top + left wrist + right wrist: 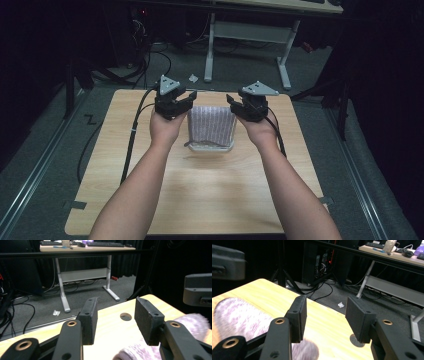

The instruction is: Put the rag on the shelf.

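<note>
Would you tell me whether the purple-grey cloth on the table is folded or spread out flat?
Folded: the cloth forms a compact rectangle with stacked layers showing along its near edge.

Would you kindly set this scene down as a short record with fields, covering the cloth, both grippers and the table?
Surface: light wooden table
Item: folded purple-grey towel, lying flat near the far middle of the table
Under the item: a pale edge shows at its near side; what it is, cannot tell
Left gripper: open, nothing between its jaws, beside the towel's left edge
Right gripper: open, nothing between its jaws, beside the towel's right edge
</note>
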Motion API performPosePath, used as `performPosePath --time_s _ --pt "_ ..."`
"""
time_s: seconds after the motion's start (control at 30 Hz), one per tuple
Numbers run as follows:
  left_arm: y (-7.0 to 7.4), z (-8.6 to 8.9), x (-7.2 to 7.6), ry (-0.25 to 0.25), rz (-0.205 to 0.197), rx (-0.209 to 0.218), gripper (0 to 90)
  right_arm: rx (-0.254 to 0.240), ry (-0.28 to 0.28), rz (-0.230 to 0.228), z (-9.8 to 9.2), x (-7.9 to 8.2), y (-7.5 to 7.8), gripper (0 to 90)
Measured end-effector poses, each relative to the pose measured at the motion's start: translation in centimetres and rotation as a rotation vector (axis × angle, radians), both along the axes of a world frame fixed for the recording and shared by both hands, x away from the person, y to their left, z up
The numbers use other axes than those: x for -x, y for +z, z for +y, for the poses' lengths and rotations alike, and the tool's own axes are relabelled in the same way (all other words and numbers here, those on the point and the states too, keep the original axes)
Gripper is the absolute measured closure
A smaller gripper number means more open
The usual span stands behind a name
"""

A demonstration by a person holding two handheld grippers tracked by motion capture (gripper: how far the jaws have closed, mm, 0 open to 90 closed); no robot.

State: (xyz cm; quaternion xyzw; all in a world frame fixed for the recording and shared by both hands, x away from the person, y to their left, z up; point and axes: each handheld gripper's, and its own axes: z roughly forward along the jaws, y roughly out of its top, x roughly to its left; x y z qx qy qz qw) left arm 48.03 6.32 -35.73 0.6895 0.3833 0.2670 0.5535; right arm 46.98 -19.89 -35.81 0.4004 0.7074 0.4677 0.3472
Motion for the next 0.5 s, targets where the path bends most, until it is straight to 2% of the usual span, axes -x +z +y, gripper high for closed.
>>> performPosePath --time_s 0.03,0.17,0.2,0.5 --pt "0.0 0.2 0.6 0.001 -0.009 -0.017 53.3 -0.008 0.000 -0.004 -0.4 0.7 0.0 52.5" --pt "-0.1 0.6 1.5 -0.001 -0.016 -0.035 53.0 -0.010 -0.002 -0.005 -0.8 1.5 -0.1 50.2" --pt "-0.3 0.9 2.1 -0.005 -0.010 -0.031 53.0 -0.004 -0.006 -0.004 -1.2 2.2 -0.2 48.4" --pt "-1.8 2.5 4.3 -0.033 0.005 -0.033 51.1 0.018 -0.010 0.000 -2.5 4.5 -1.6 45.9"
